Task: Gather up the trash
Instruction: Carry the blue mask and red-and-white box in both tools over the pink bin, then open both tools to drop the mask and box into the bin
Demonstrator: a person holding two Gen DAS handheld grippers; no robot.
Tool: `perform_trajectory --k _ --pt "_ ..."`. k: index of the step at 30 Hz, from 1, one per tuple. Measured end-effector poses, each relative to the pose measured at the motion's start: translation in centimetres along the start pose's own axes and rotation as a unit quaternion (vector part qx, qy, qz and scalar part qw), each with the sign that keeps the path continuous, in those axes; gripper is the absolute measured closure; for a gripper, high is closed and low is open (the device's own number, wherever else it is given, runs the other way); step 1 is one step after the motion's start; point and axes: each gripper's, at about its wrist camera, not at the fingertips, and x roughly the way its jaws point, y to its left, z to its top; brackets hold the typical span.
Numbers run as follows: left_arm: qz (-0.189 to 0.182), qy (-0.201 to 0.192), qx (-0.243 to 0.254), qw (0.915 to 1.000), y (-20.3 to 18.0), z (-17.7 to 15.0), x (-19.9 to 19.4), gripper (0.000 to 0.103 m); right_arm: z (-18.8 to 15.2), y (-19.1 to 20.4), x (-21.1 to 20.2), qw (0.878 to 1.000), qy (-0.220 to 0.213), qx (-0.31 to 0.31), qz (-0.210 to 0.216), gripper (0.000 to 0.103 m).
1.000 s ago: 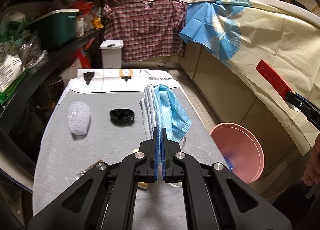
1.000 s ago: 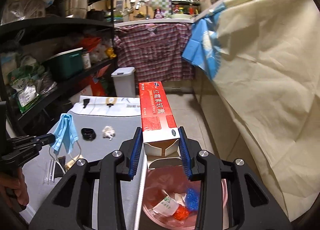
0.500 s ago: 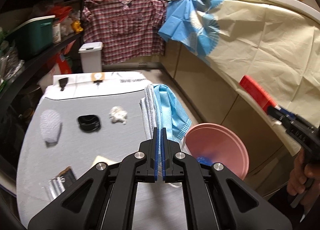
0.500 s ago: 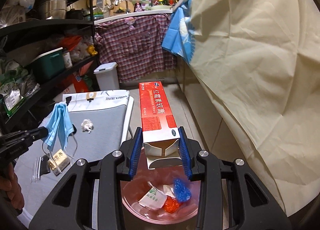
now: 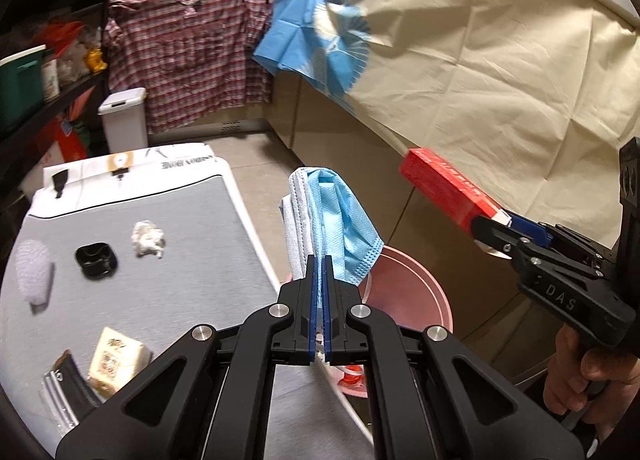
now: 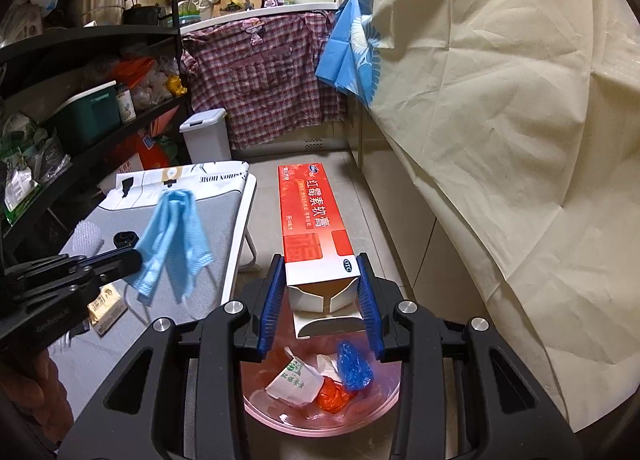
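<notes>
L gripper (image 5: 319, 292): fingers clenched on the blue face mask (image 5: 340, 228), which hangs over the desk (image 5: 168, 284) edge, just beside the pink basin (image 5: 416, 292). Mask's lower part & ear loops hidden behind the fingers in left wrist view; a white layer shows on its left side, can't tell if that's a 2nd mask.

R gripper (image 6: 320, 300): fingers grasping the red carton (image 6: 316, 220) at its open white end, held above the basin (image 6: 320, 416). Carton flap hangs down between the fingers. Basin rim partly cut off by the gripper body; inside: white printed wrapper (image 6: 296, 380), blue crumpled bag (image 6: 352, 364), something red-orange (image 6: 332, 396), too covered to tell what.

On desk, apart from each other: white wad (image 5: 148, 244), black case (image 5: 96, 260), bubble wrap (image 5: 34, 276), a tan packet (image 5: 114, 360) w/ blurred print, touching a dark & silver strip (image 5: 64, 396) cut off at the frame edge.
</notes>
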Motion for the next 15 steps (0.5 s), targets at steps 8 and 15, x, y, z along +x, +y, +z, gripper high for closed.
perform_trajectory --k 8,15 --pt "-0.012 0.016 0.010 0.9998 -1.4 -0.1 1.9 0.101 -0.1 -0.3 0.7 1.000 0.012 -0.003 -0.004 0.067" --pt "-0.015 0.027 0.014 0.9994 -2.0 -0.3 2.9 0.101 -0.2 -0.3 1.5 1.000 0.024 -0.006 -0.006 0.067"
